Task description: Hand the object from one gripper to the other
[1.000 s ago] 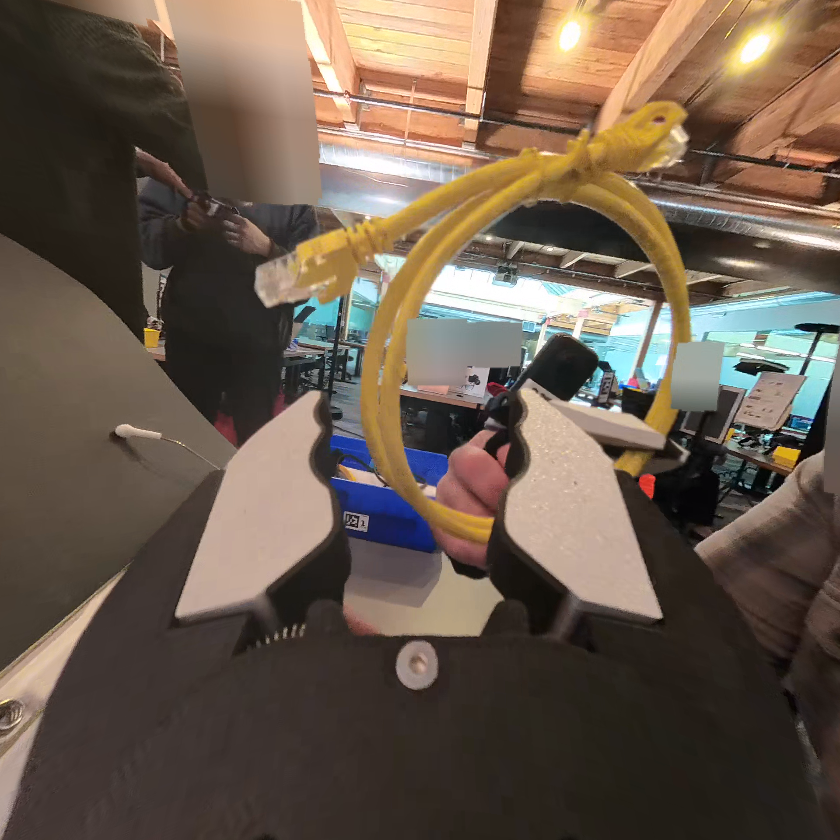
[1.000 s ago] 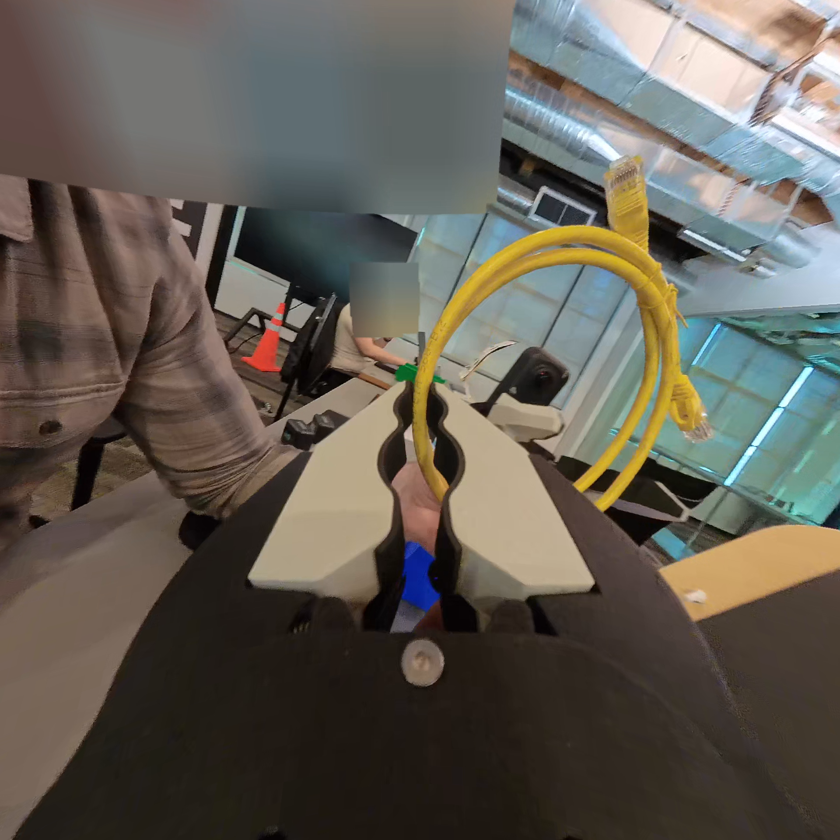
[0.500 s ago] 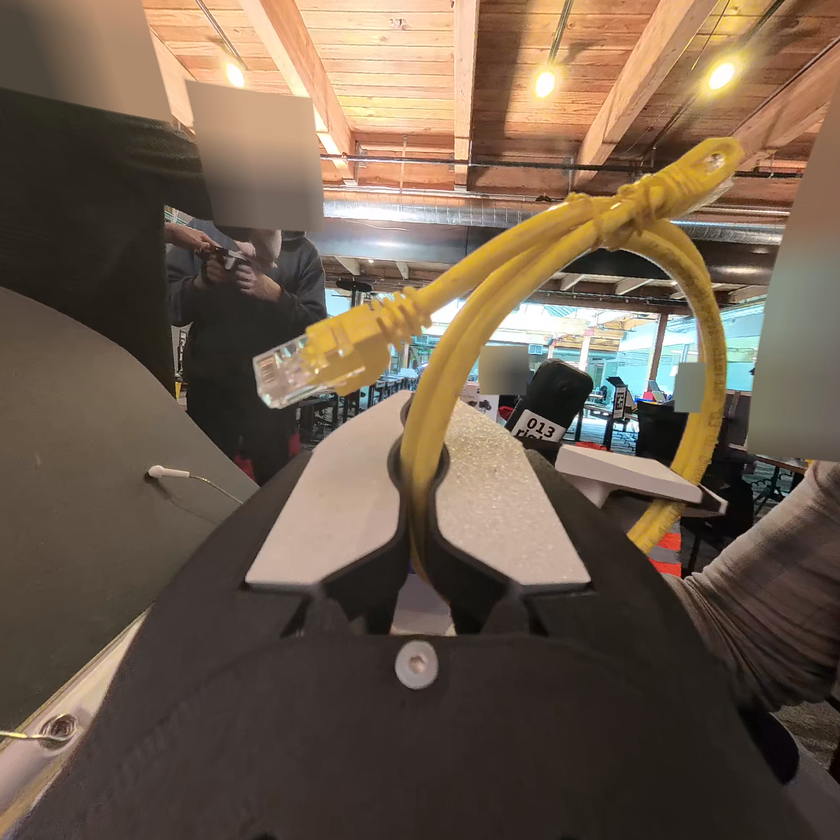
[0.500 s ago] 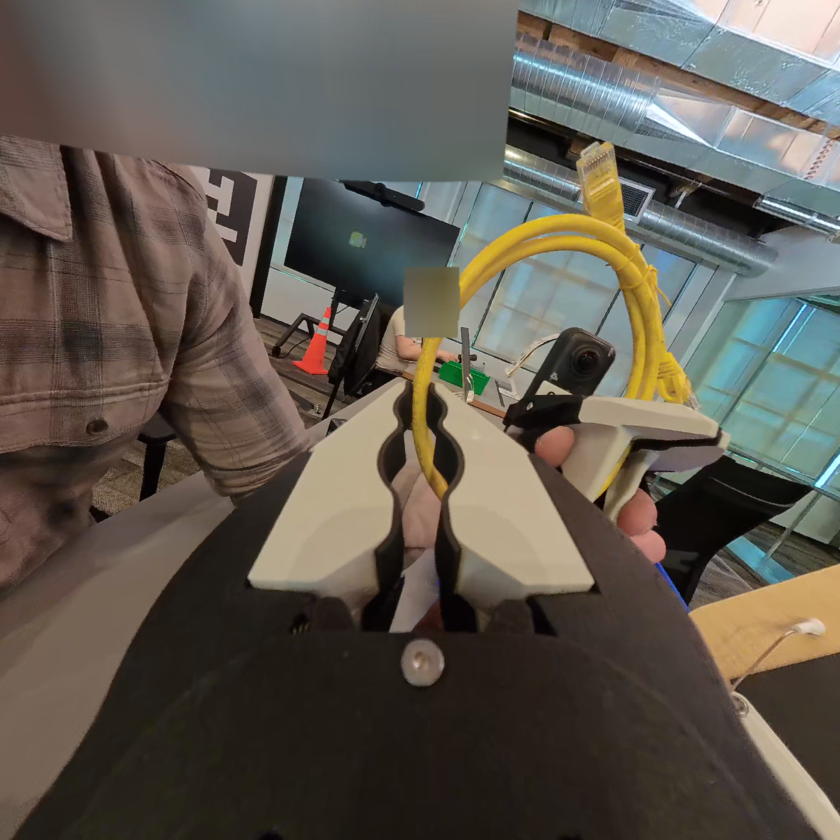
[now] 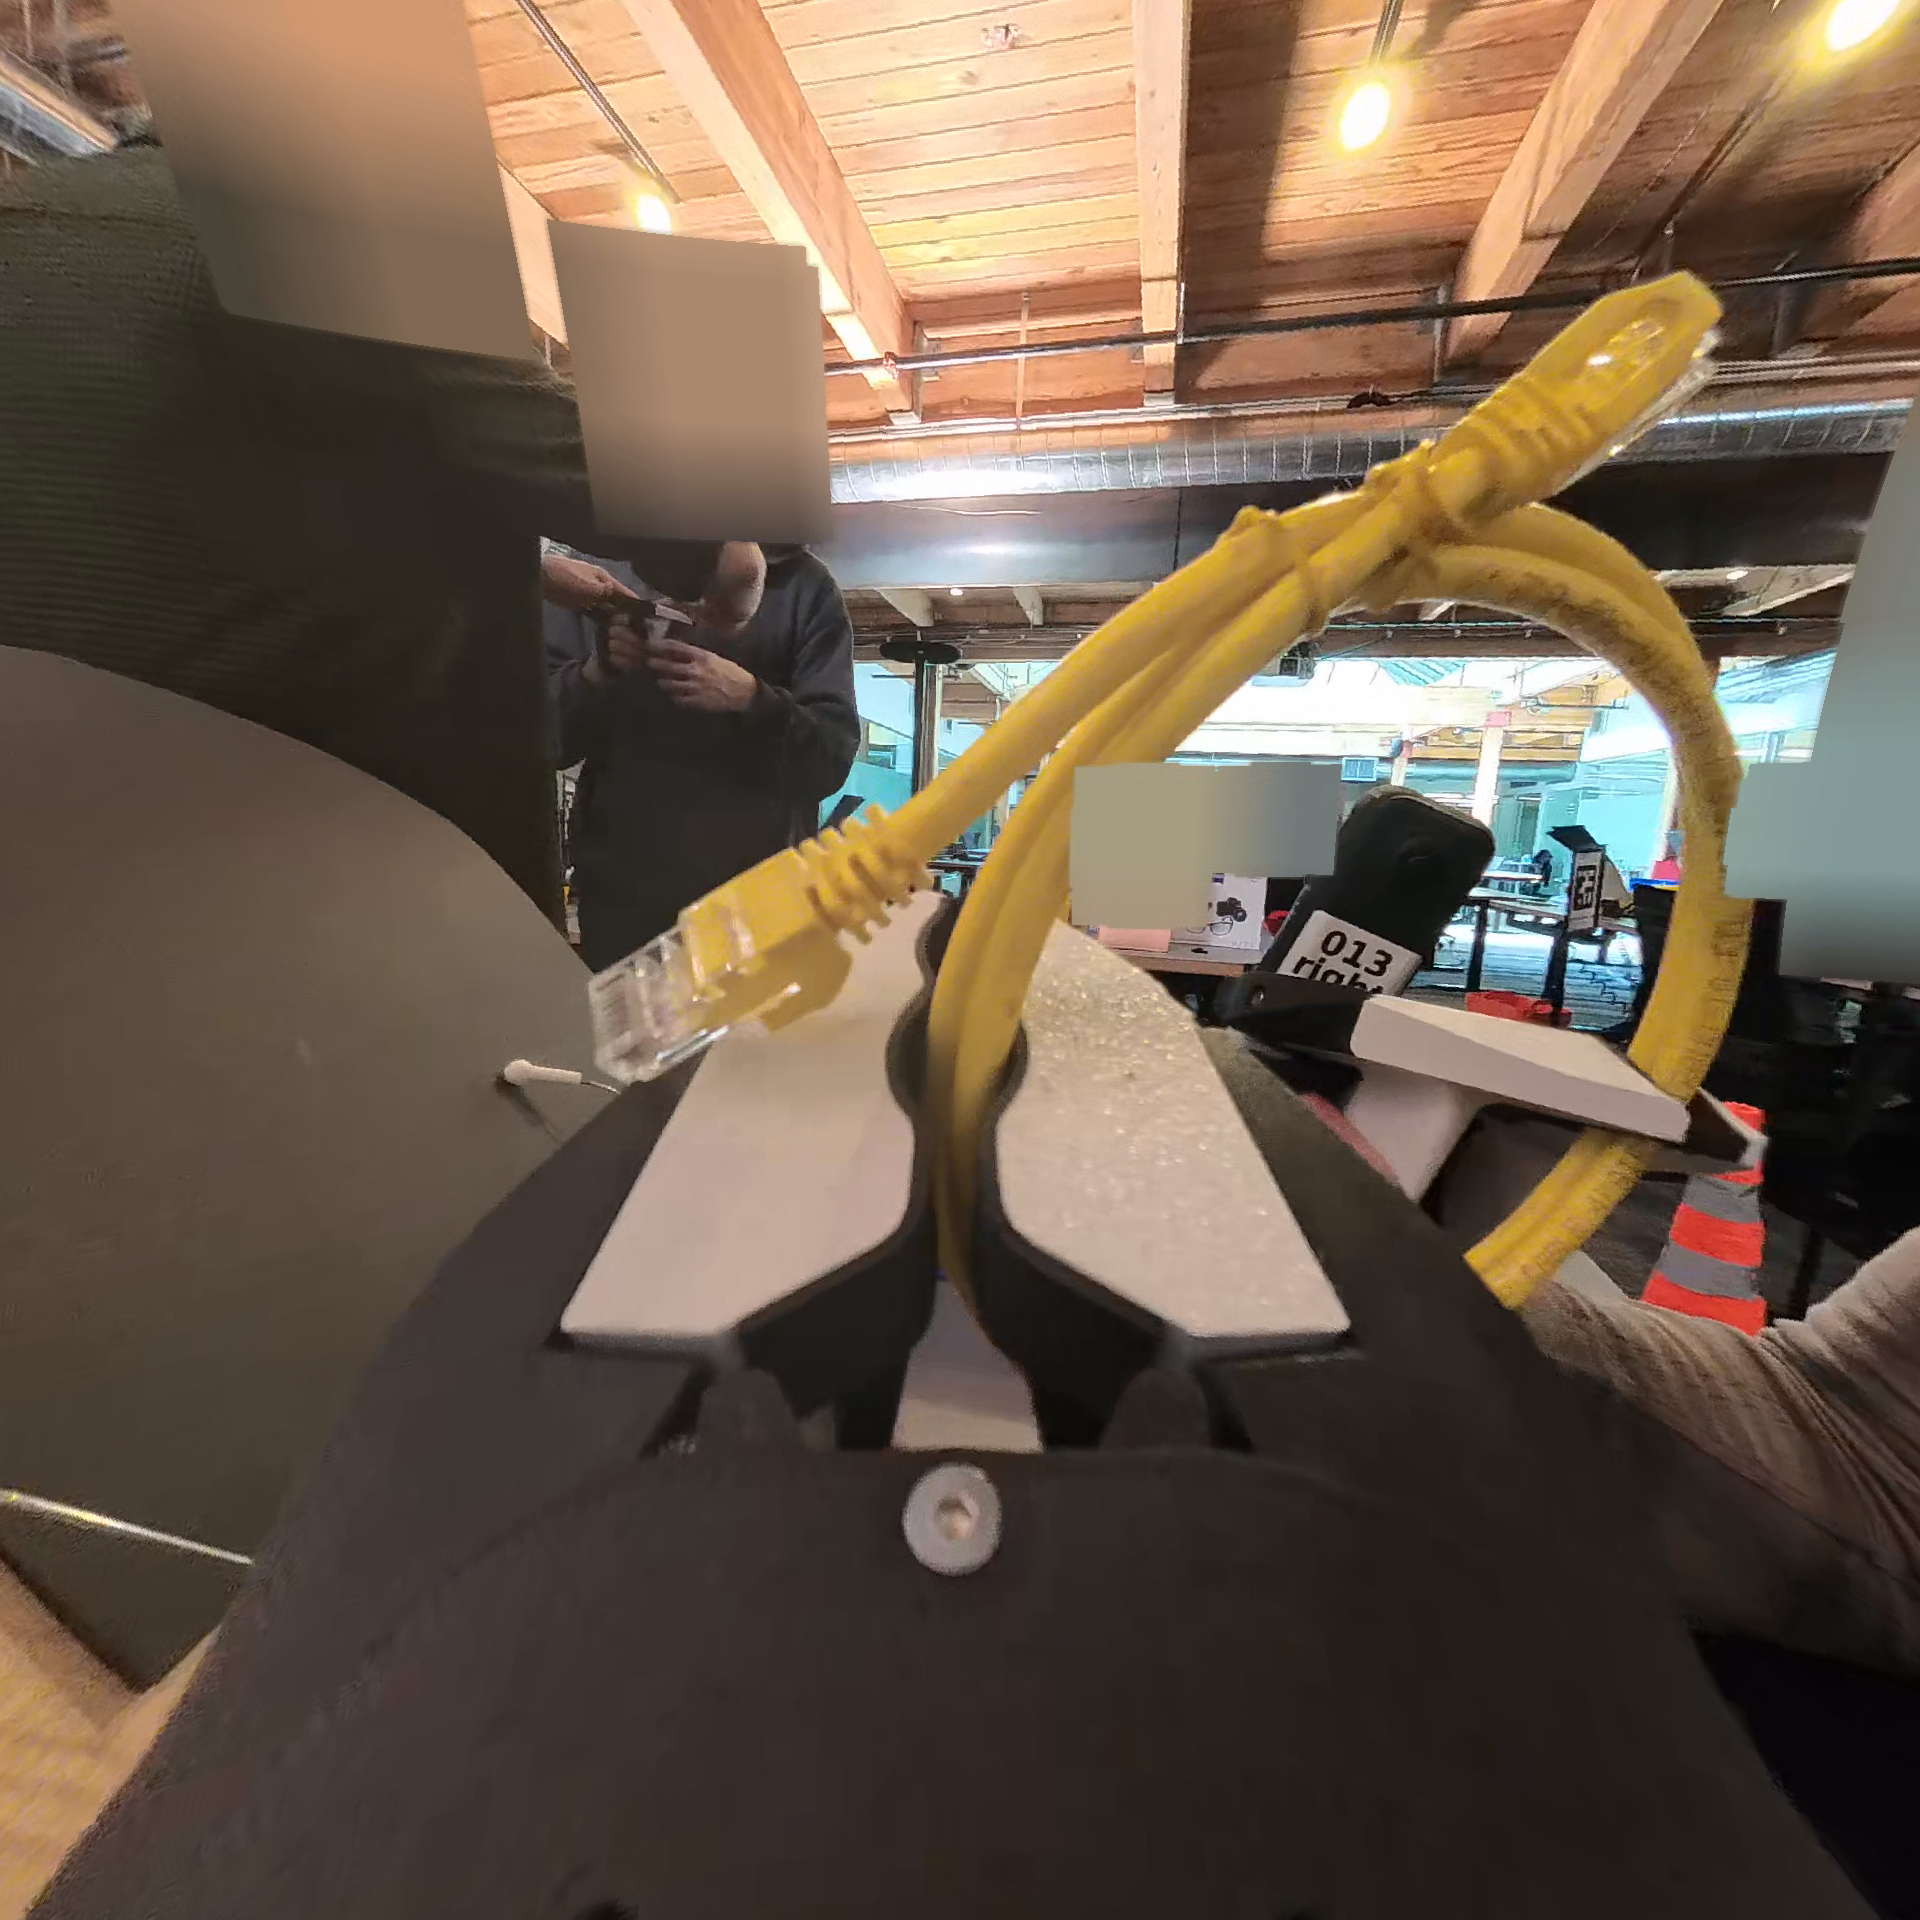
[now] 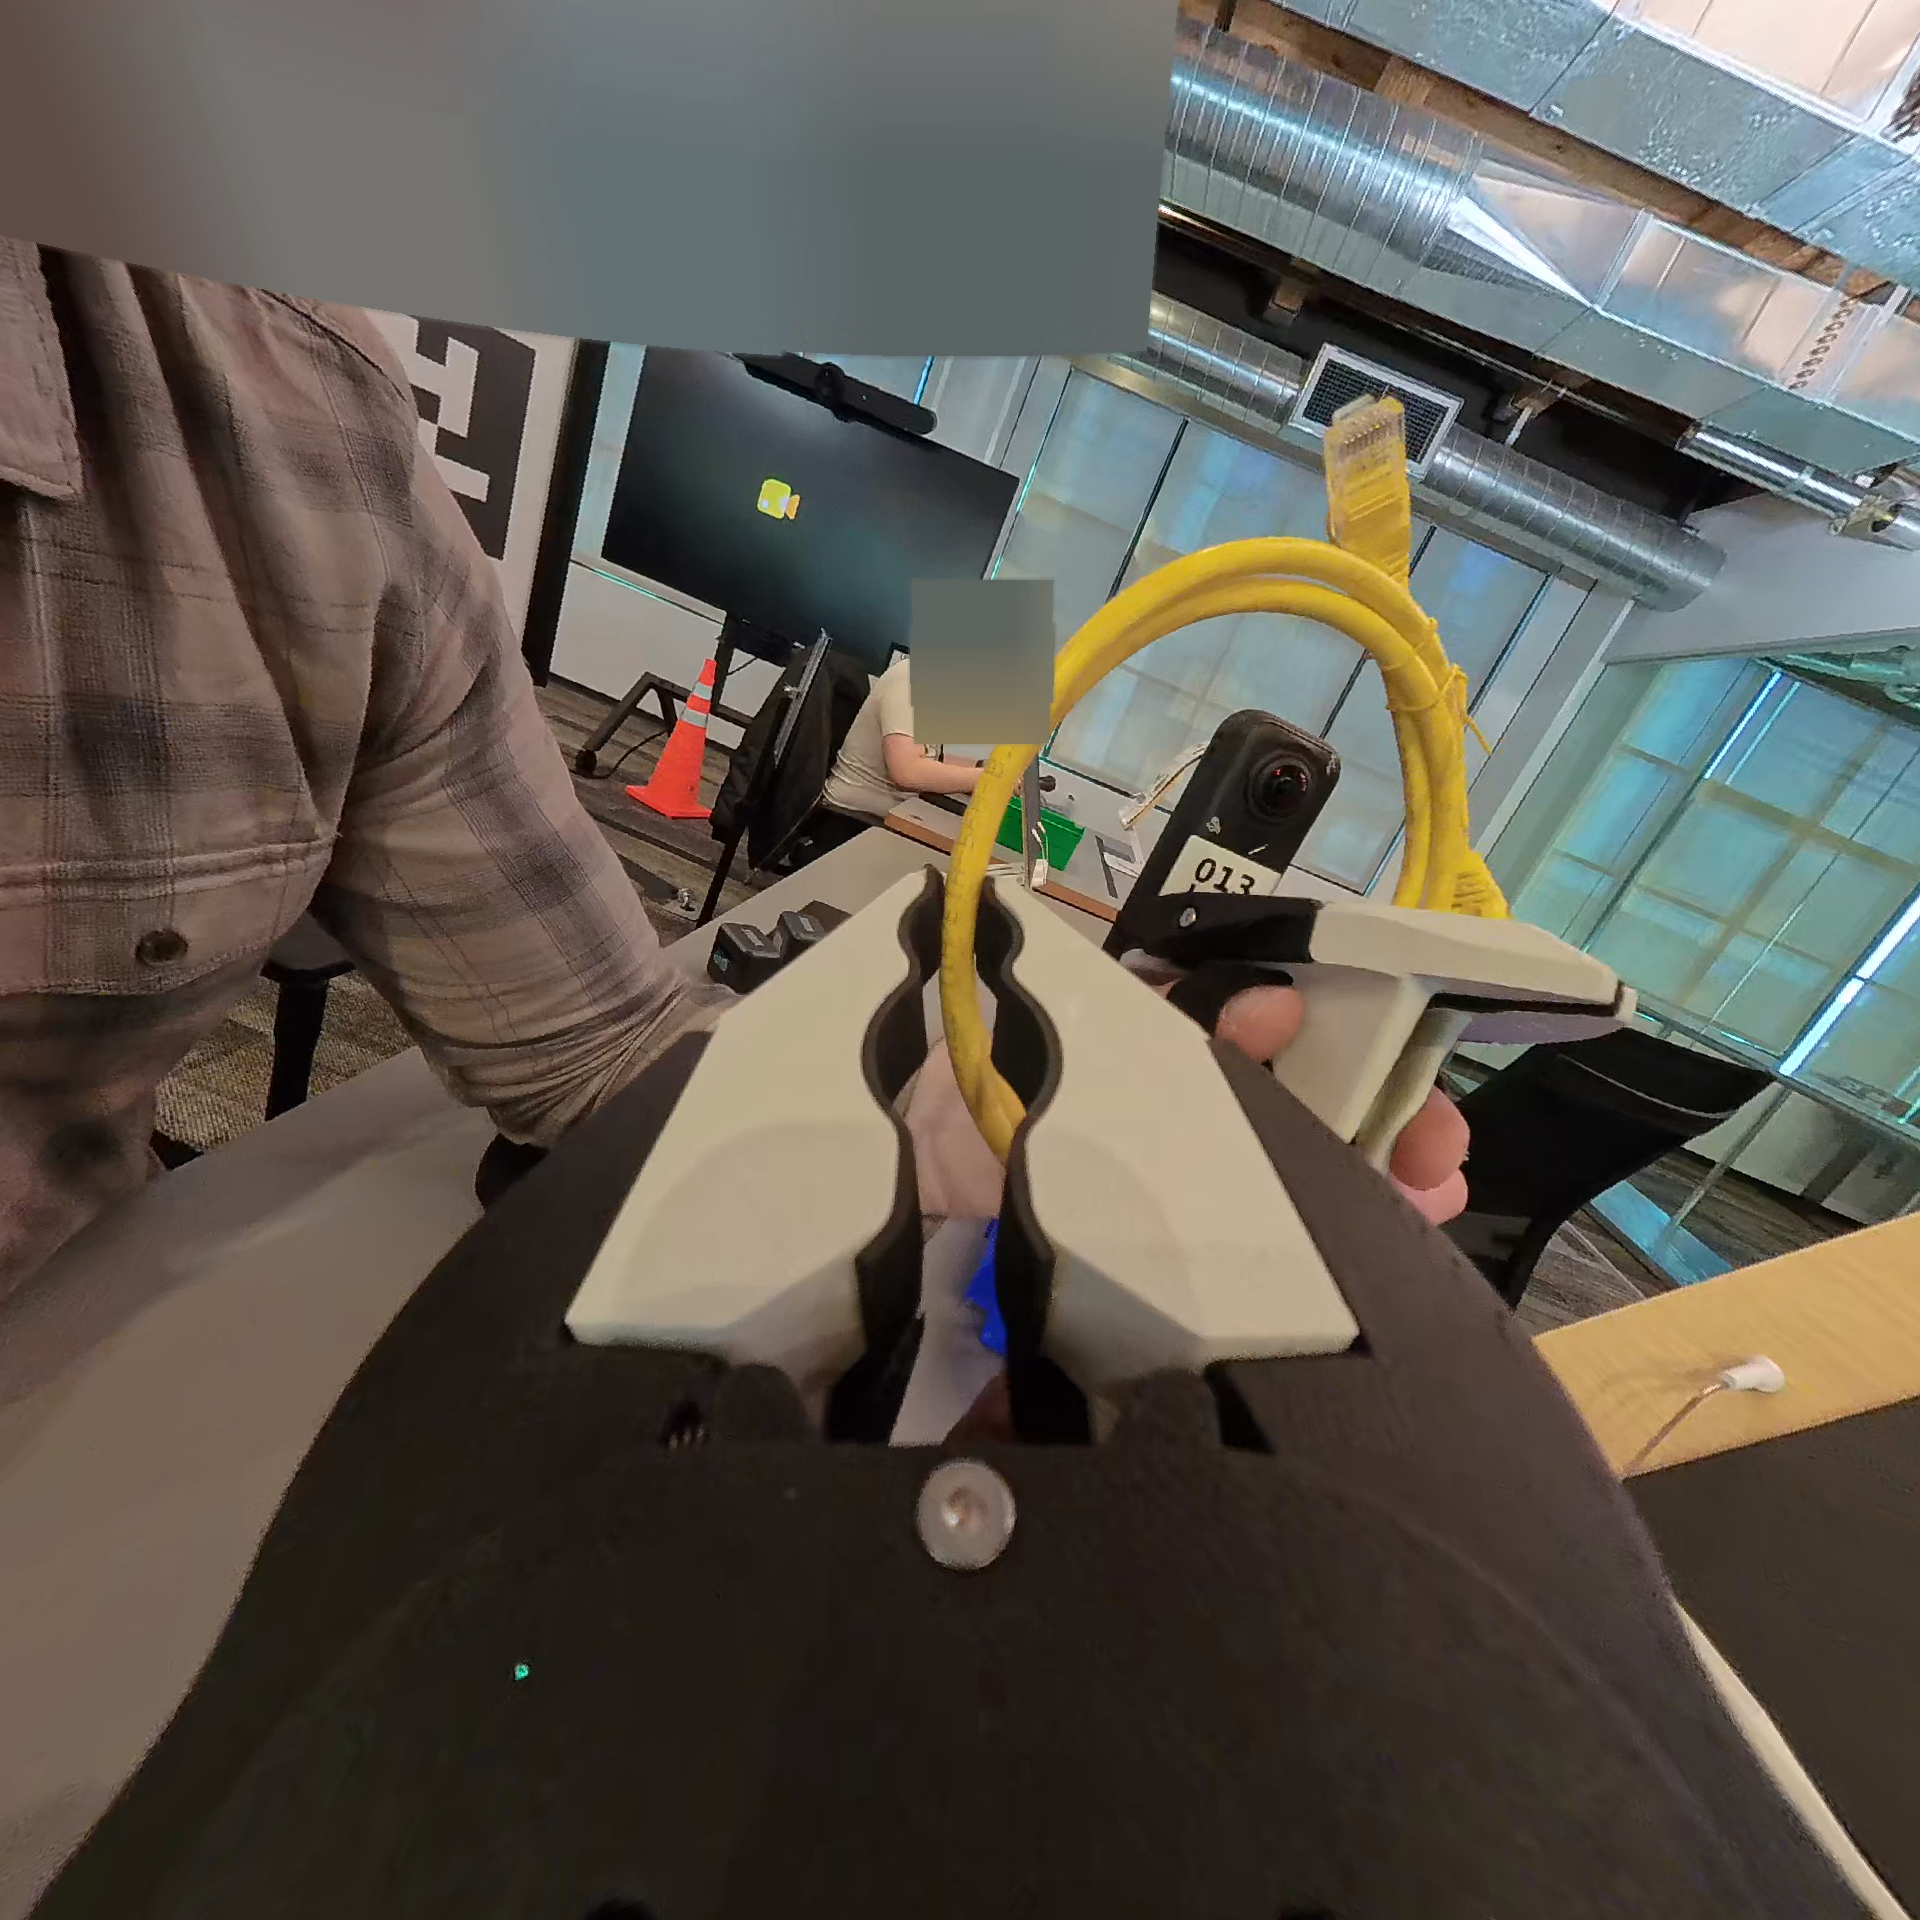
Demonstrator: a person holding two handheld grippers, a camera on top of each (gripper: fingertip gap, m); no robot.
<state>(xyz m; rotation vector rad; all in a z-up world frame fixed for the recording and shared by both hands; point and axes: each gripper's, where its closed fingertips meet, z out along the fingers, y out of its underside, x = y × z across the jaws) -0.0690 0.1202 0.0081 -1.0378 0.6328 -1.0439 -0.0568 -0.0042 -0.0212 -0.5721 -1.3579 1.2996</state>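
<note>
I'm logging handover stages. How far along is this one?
Done: left gripper has closed on the yellow cable coil. In hand: right gripper also clamps the coil, so both hold it. Left: right gripper must open and let go.

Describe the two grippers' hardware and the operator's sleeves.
Both match: left gripper and right gripper have pale grey wedge-shaped fingers with wavy black inner pads on a black body with one silver screw. Each carries a black camera. Sleeves: grey-brown plaid shirt.

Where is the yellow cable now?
The yellow cable is clamped in the left gripper and, opposite, in the right gripper, its coil arching between them.
</note>
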